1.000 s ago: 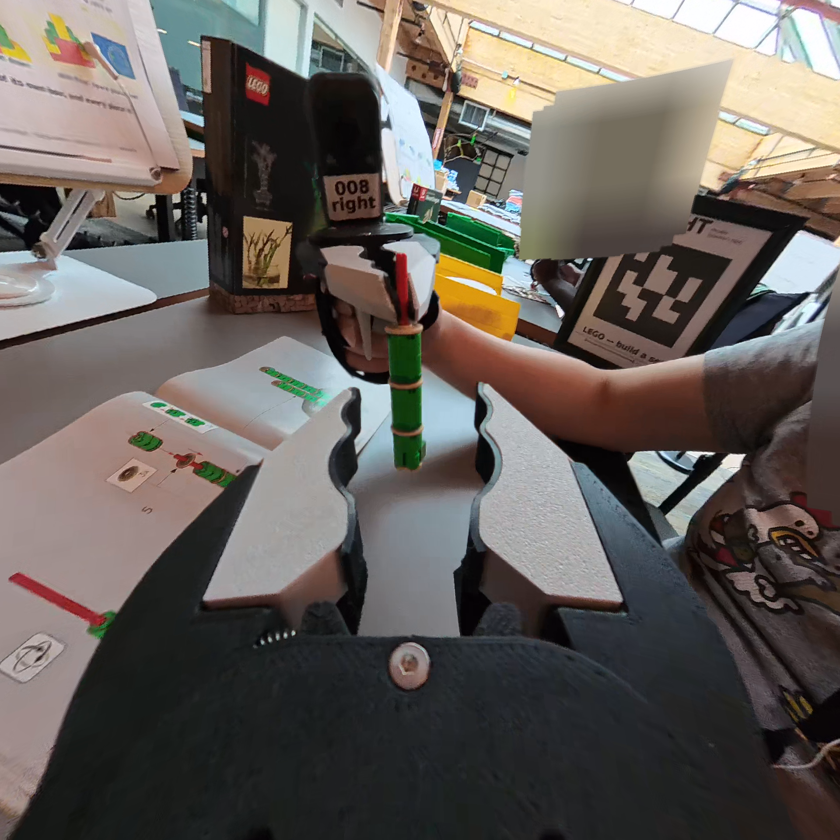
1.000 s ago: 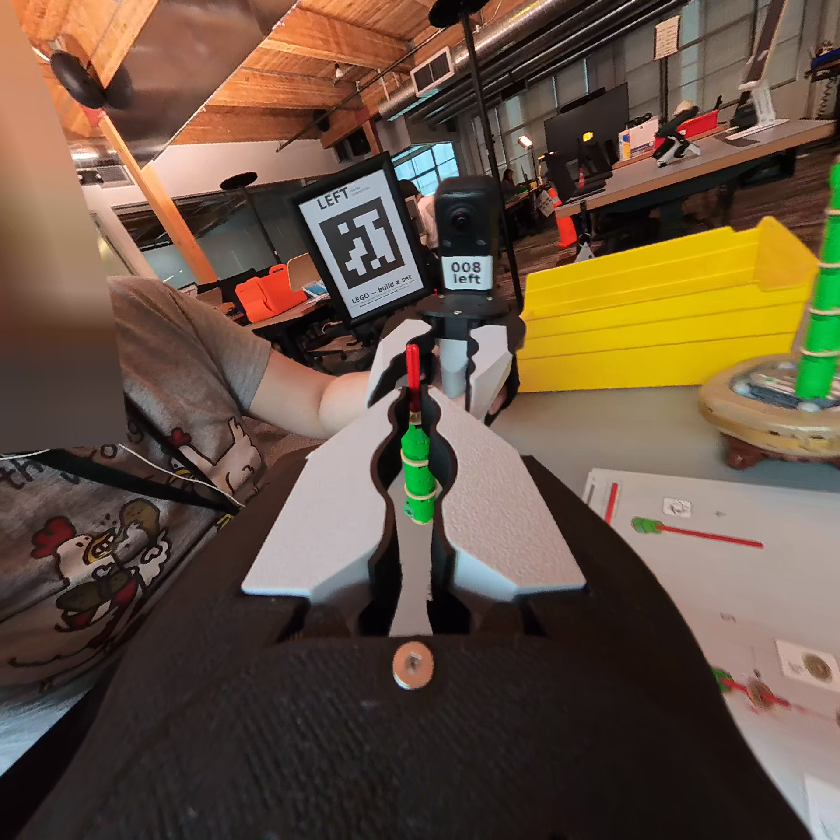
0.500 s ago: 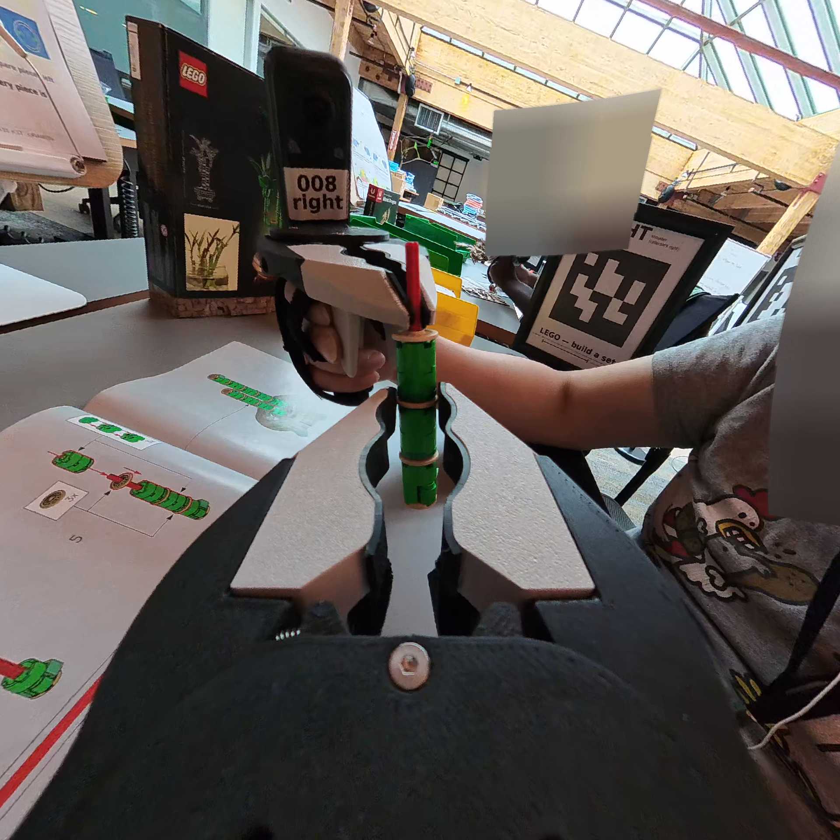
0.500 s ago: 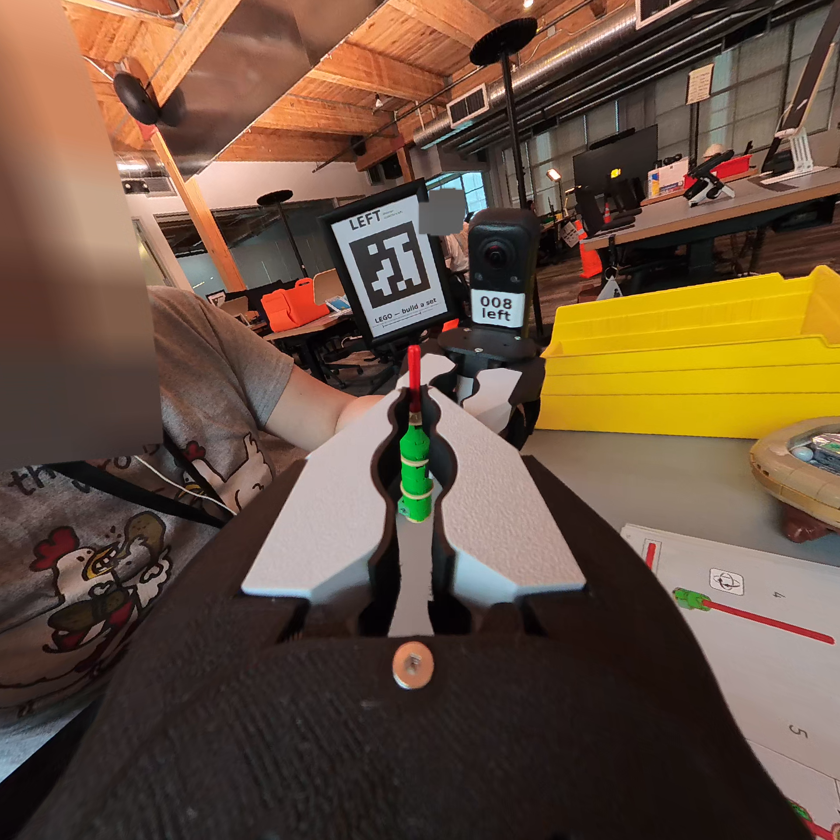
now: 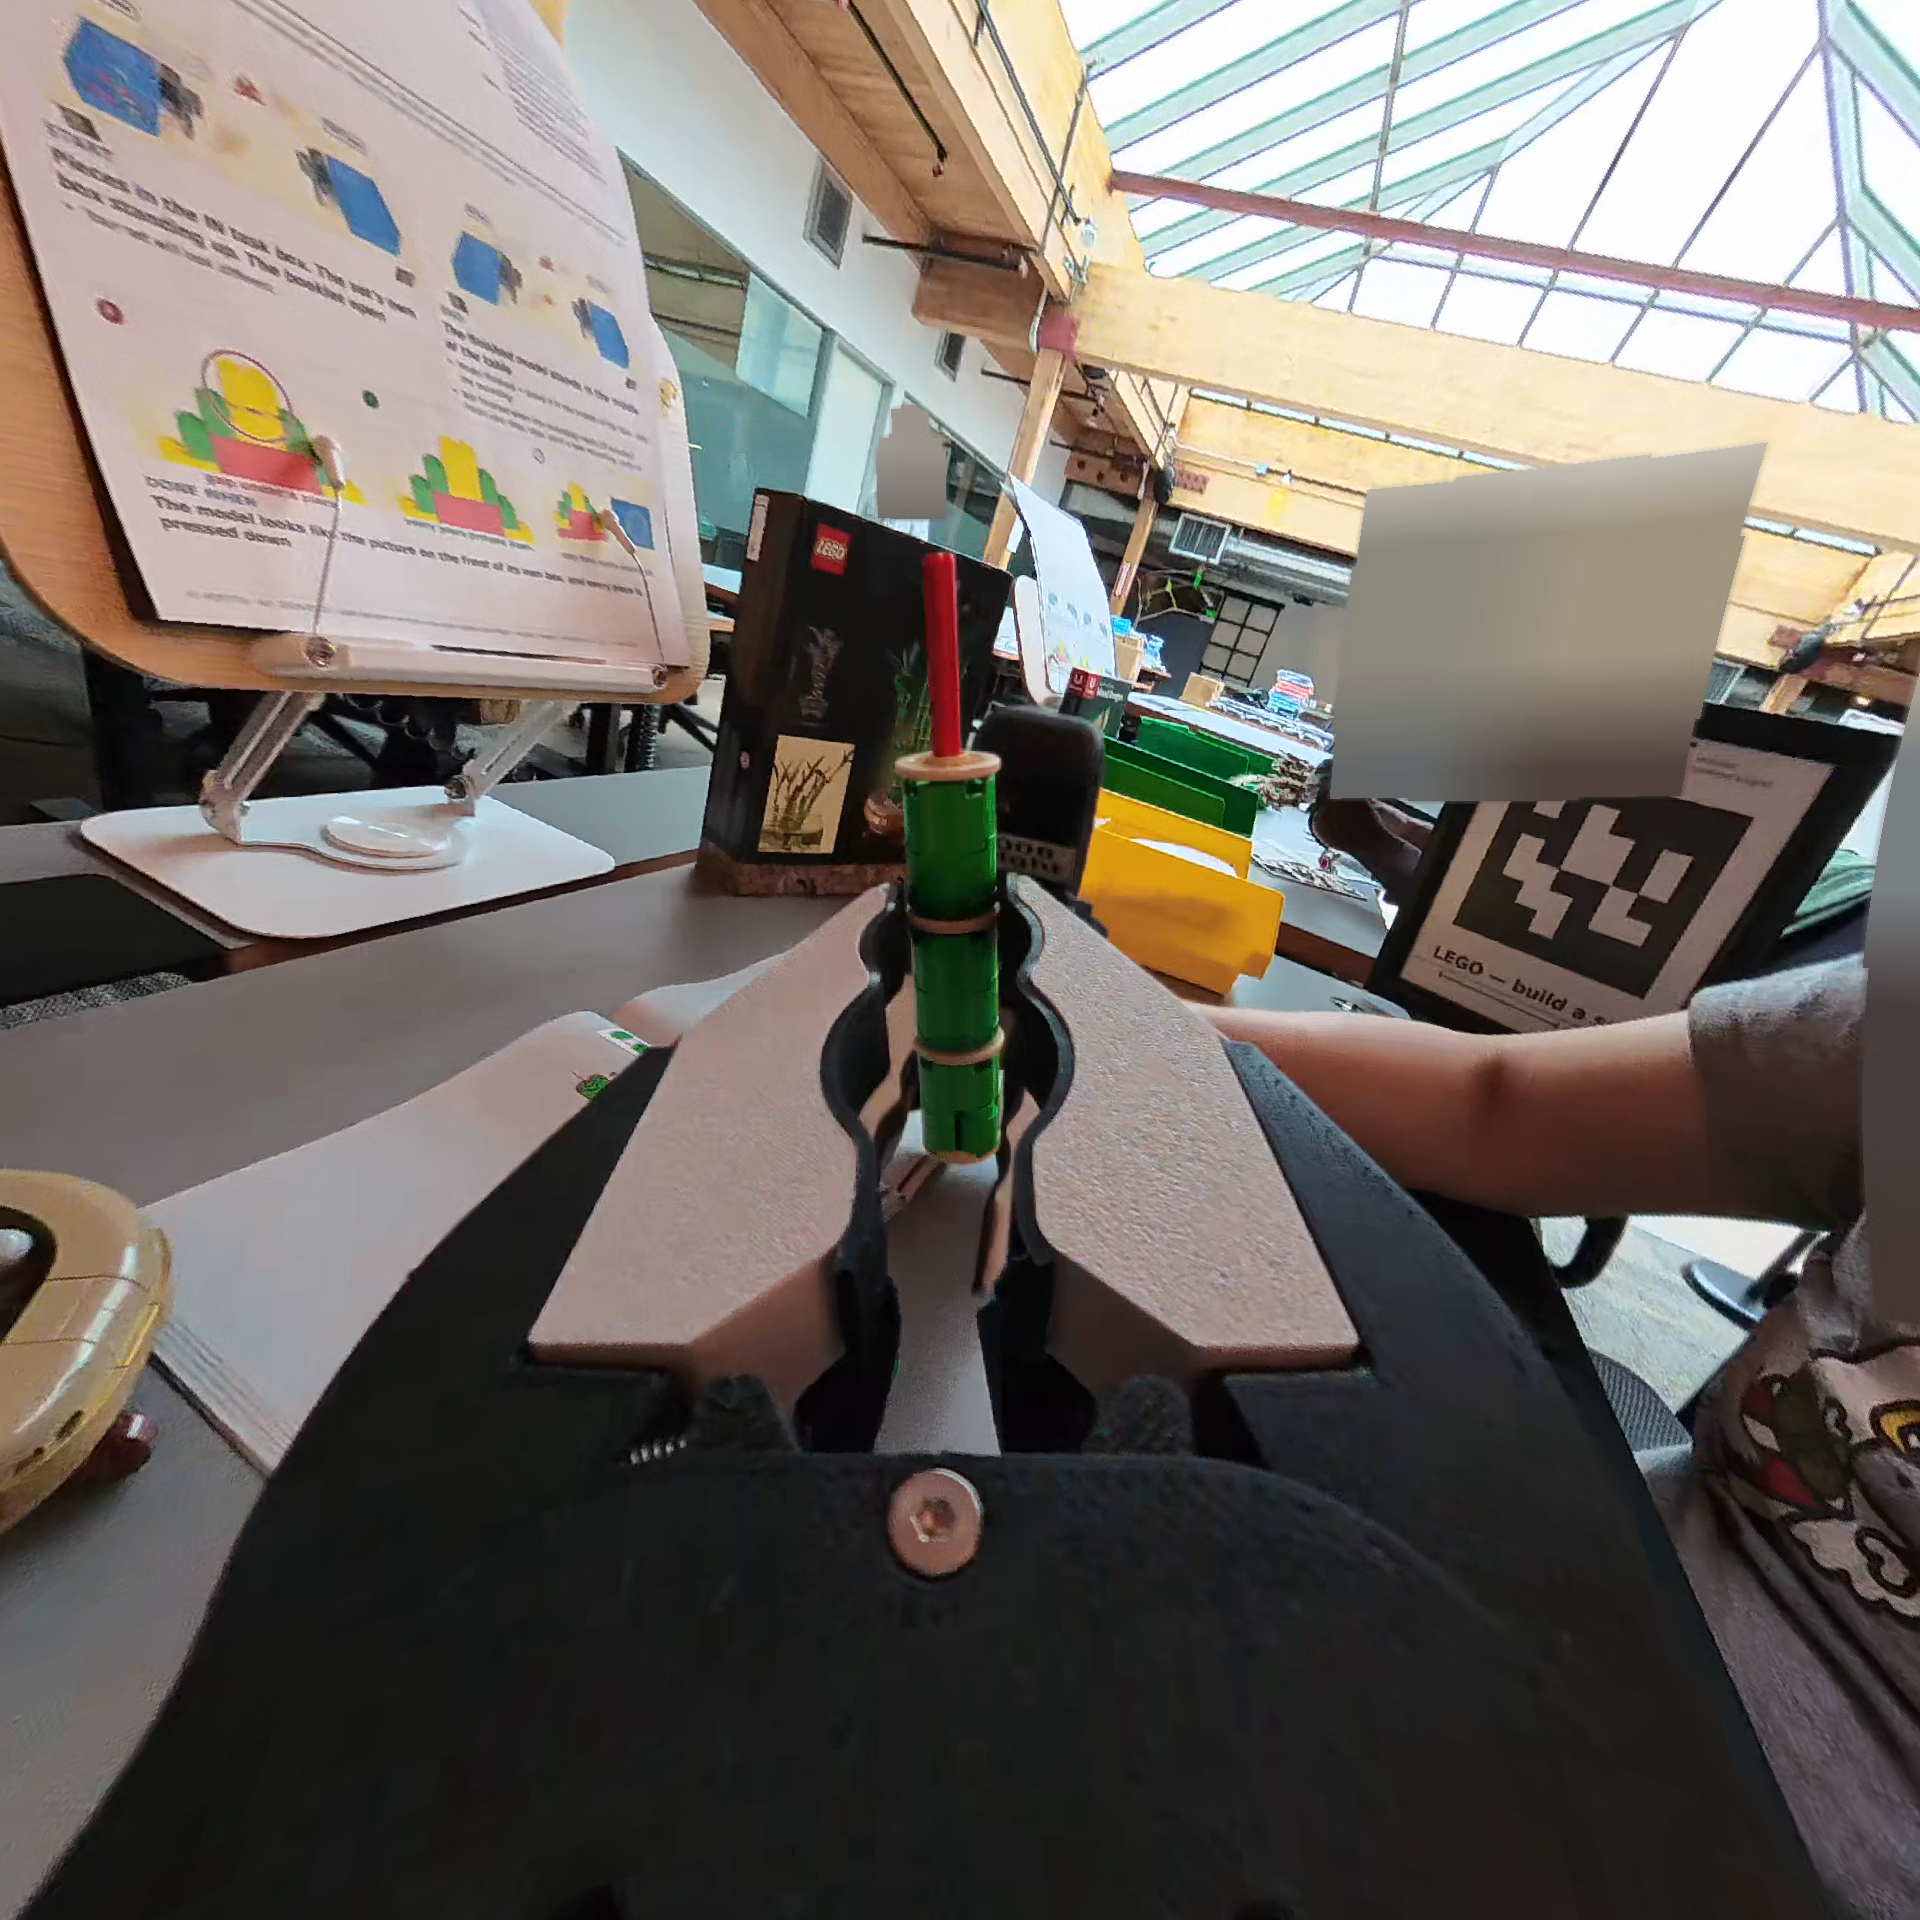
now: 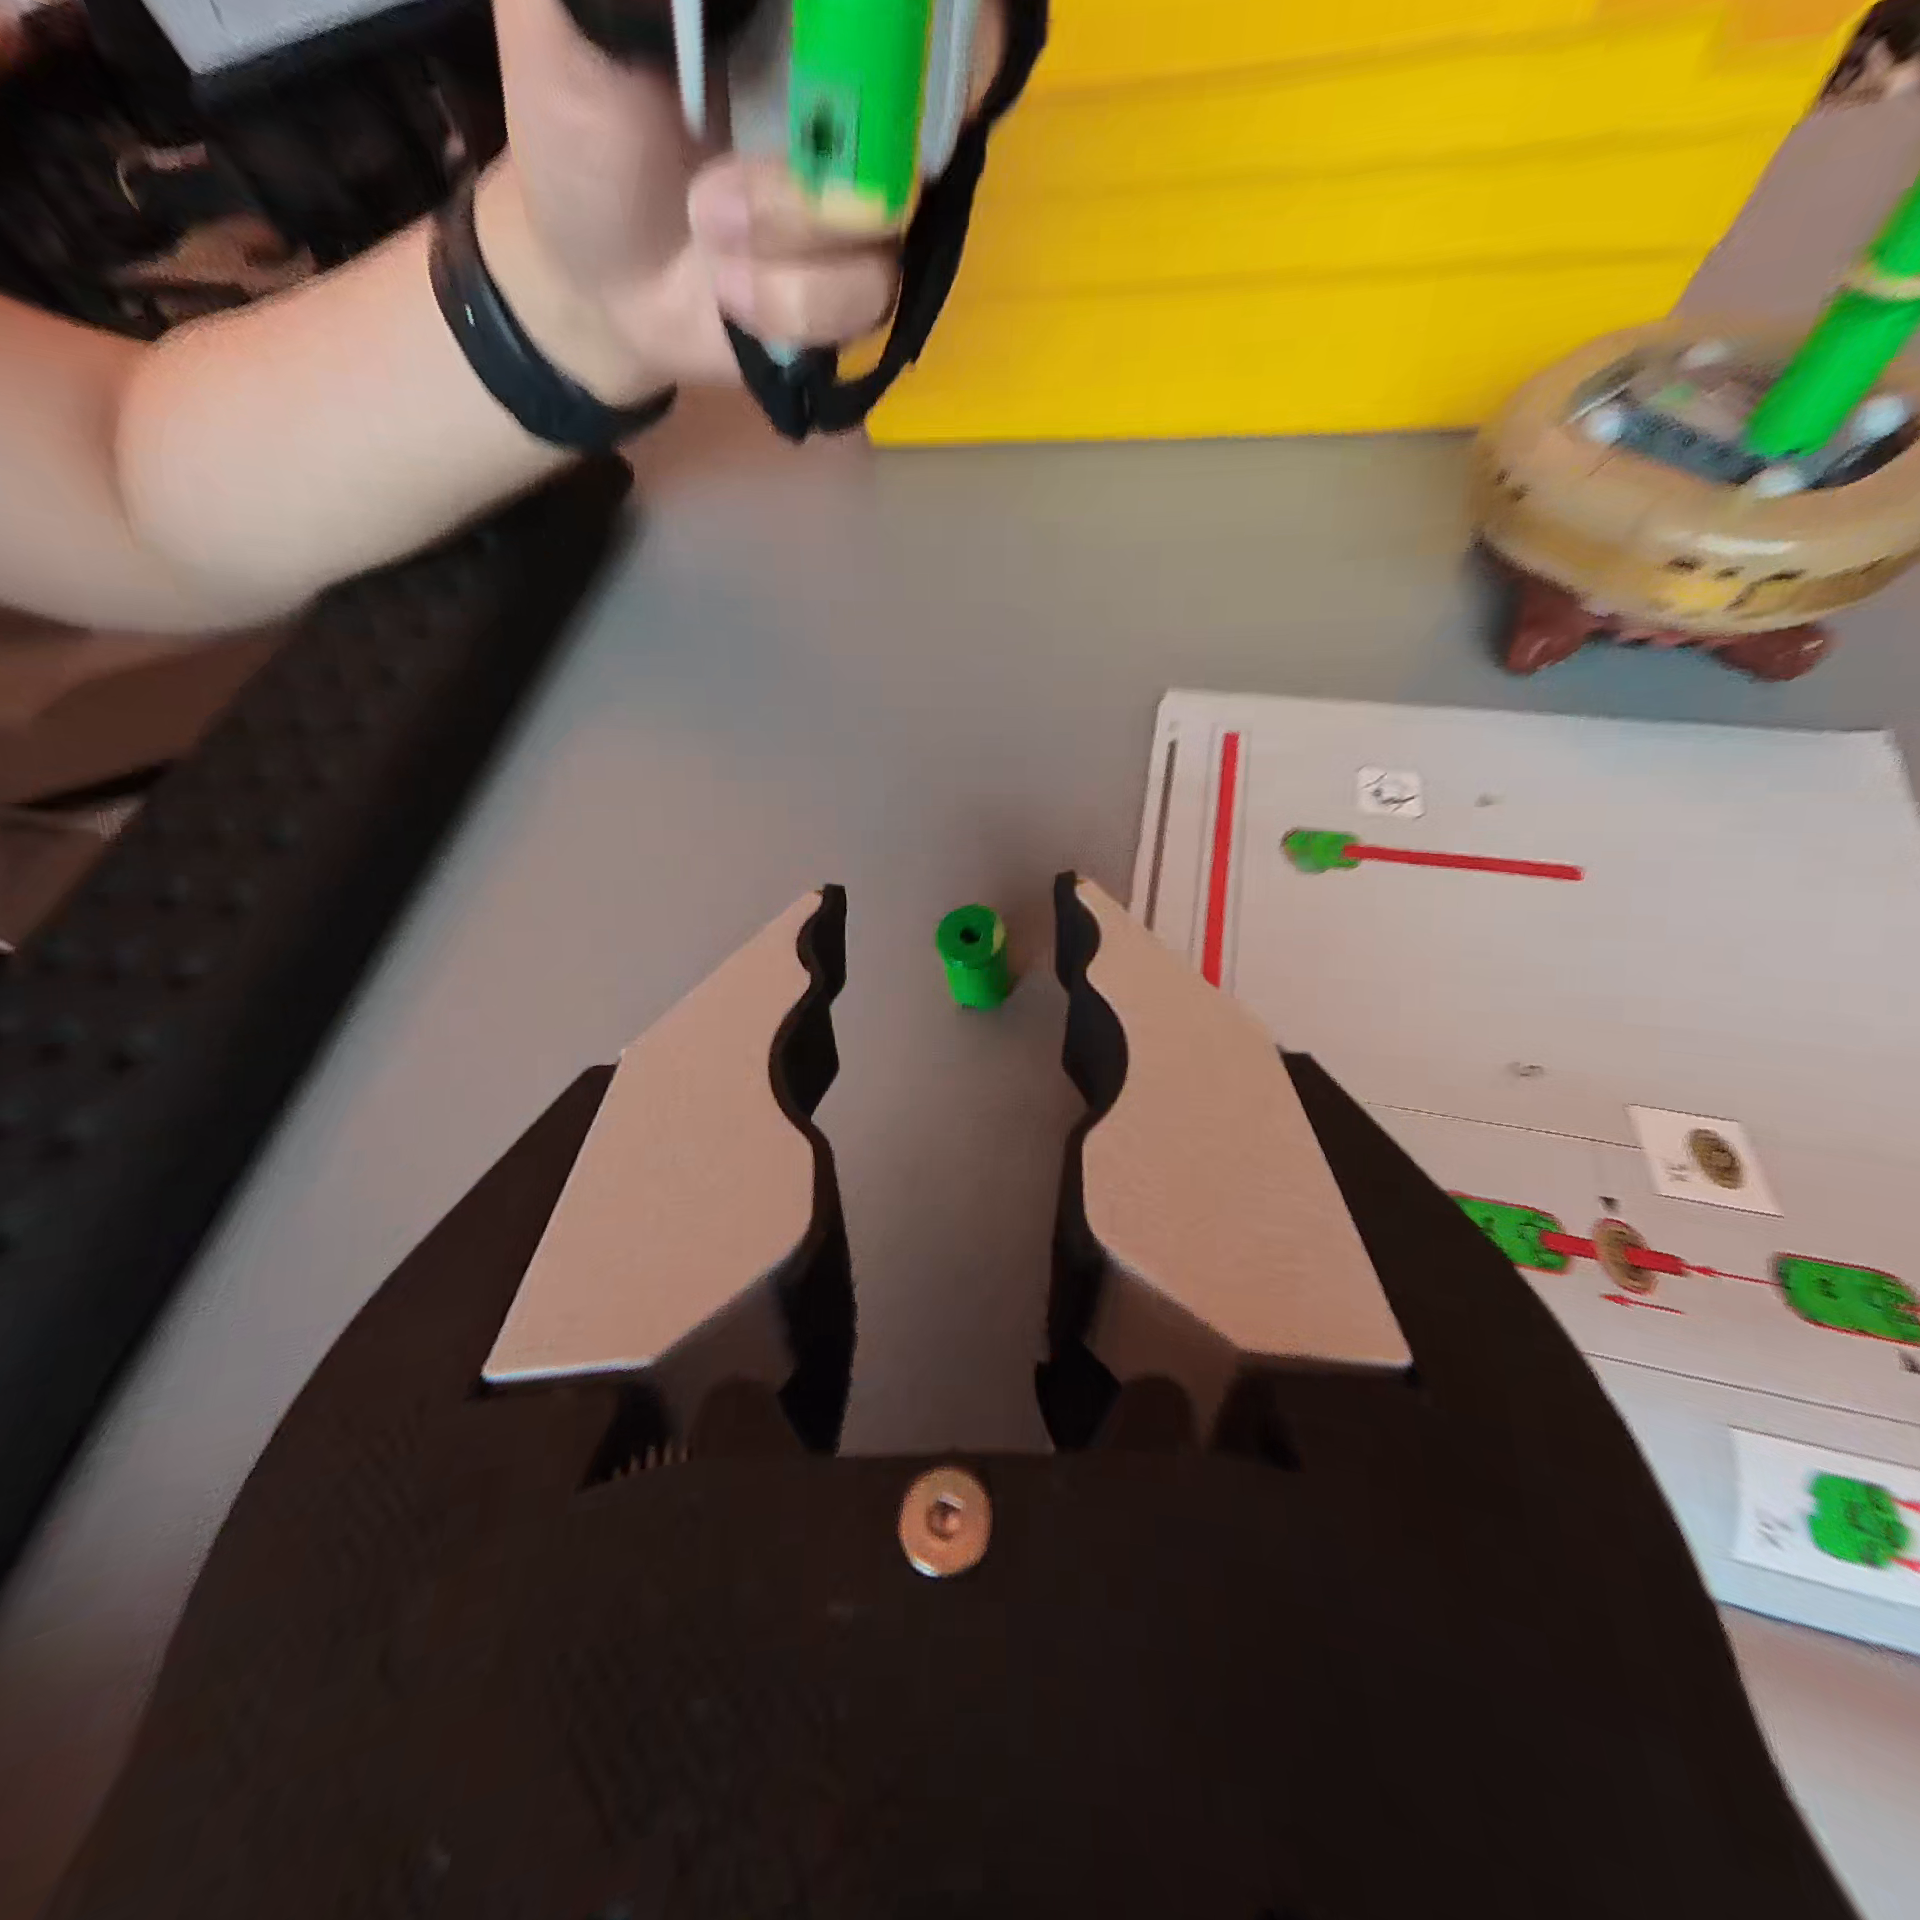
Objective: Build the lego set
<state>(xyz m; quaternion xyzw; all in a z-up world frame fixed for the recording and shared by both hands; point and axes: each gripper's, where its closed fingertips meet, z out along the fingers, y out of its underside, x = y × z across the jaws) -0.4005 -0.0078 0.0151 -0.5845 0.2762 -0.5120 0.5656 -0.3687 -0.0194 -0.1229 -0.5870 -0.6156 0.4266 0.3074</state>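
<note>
My left gripper [image 5: 951,909] is shut on a green bamboo stalk [image 5: 954,997] of stacked segments with tan rings. It holds the stalk upright above the table, and a red axle [image 5: 942,655] sticks out of the top. The stalk [image 6: 847,104] and the left gripper also show blurred at the top of the right wrist view. My right gripper [image 6: 948,899] is open and points down at the table. A small green cylinder piece [image 6: 971,958] stands between its fingertips, which do not touch it.
A tan round pot base [image 6: 1704,540] holding another green stalk [image 6: 1829,353] stands at the right, and shows at the left edge of the left wrist view [image 5: 62,1330]. The open instruction booklet [image 6: 1558,1039] lies right of the piece. Yellow bins [image 6: 1351,208], a black box [image 5: 831,707] and a document stand [image 5: 343,831] are behind. My right fingertips sit around 15 cm from my left ones.
My left gripper closed on the stalk. My right gripper let go of the stalk's red axle, opened and swung down over the small green piece on the table.
</note>
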